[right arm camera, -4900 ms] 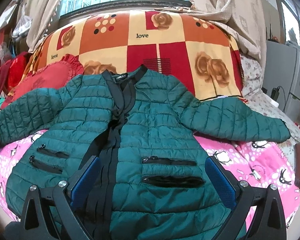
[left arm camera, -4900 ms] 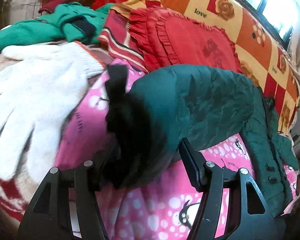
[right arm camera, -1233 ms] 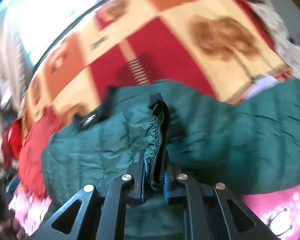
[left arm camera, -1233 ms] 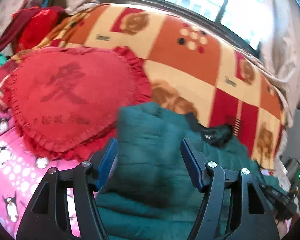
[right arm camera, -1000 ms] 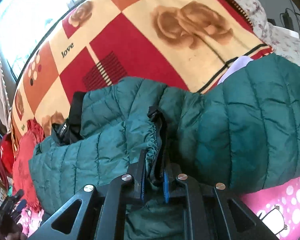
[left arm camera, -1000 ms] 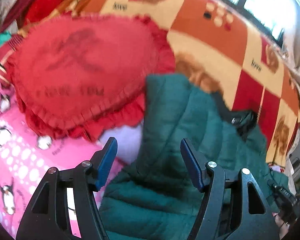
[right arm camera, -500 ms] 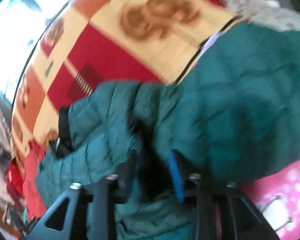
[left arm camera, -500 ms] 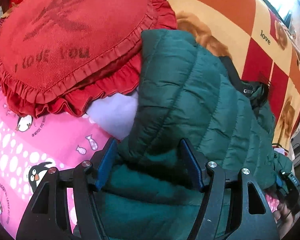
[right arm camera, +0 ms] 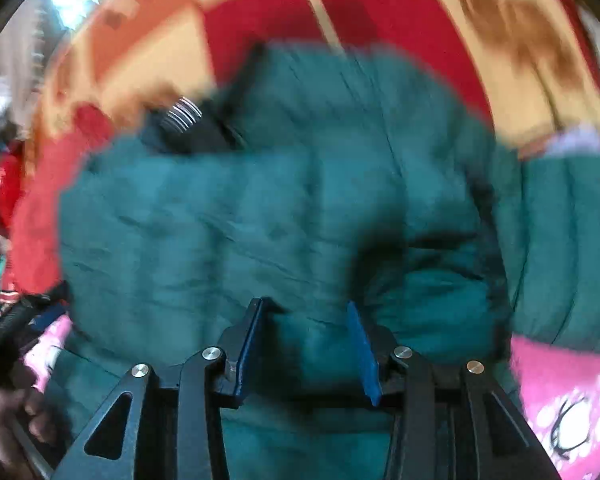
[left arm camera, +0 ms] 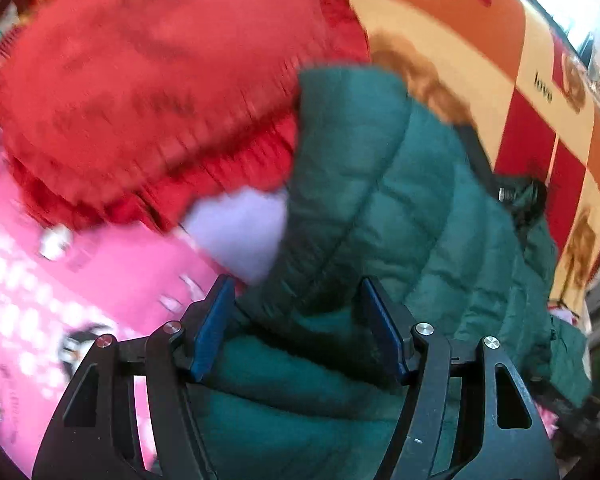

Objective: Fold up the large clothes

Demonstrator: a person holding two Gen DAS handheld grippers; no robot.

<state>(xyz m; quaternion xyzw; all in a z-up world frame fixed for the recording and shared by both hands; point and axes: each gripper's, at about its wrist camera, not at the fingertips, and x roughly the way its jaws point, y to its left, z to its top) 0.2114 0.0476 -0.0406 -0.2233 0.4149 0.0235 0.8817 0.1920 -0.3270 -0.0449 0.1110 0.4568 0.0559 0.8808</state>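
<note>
A dark green quilted jacket [left arm camera: 400, 208] lies on the pink penguin bedspread [left arm camera: 60, 280], its sleeves folded in over the body. My left gripper [left arm camera: 296, 320] is open, its blue pads on either side of a fold of the jacket without pinching it. In the right wrist view the jacket [right arm camera: 228, 216] fills the middle, blurred by motion, with its black collar [right arm camera: 204, 128] at the top. My right gripper [right arm camera: 308, 336] is open just above the jacket; the sleeve cuff lies free on the body.
A red heart-shaped frilled cushion [left arm camera: 148, 80] lies left of the jacket. An orange, red and cream checked blanket [left arm camera: 500, 60] covers the back. The other handheld gripper and a hand [right arm camera: 8, 360] show at the right view's left edge.
My right gripper has opened and let go of the sleeve cuff it was shut on. My left gripper stayed open and moved in closer over the folded shoulder.
</note>
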